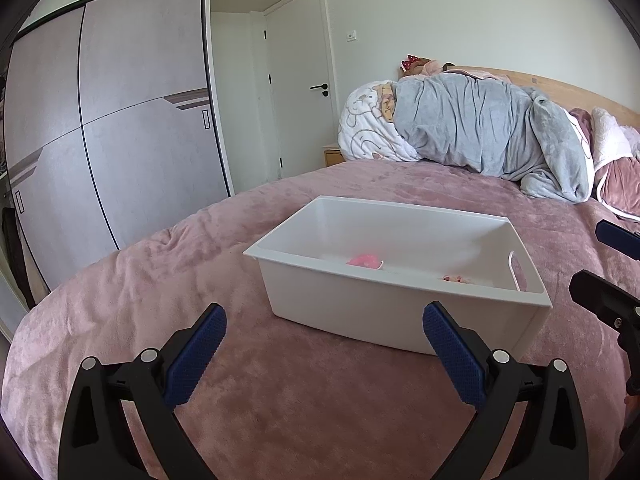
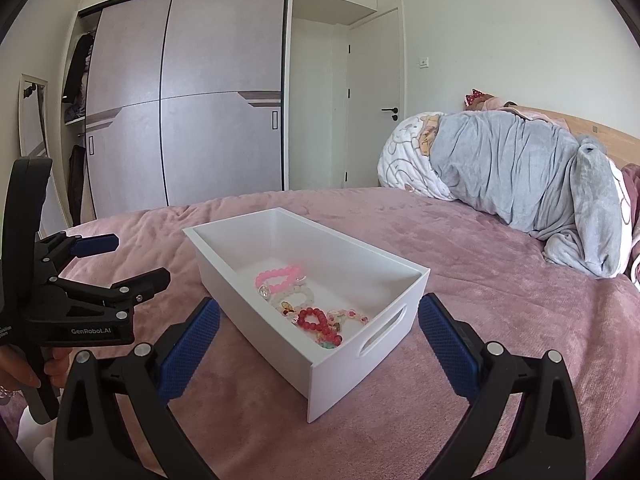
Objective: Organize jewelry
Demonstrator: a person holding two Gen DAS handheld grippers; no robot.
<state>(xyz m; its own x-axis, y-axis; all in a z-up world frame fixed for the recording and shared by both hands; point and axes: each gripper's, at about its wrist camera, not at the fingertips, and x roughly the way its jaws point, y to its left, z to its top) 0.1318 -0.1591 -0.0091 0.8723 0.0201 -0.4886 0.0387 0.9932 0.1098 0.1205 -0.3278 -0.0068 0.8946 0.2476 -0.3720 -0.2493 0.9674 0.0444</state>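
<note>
A white plastic bin stands on the pink bedspread; it also shows in the right wrist view. Inside lie several bead bracelets: a pink one, a pale one, a red one and smaller pieces. Only the pink one and a few beads show in the left wrist view. My left gripper is open and empty, just short of the bin's long side; it also shows in the right wrist view. My right gripper is open and empty, at the bin's handle end.
The pink bedspread covers the bed. A rolled grey blanket and a white cartoon pillow lie at the headboard. A sliding wardrobe and a white door stand beyond the bed.
</note>
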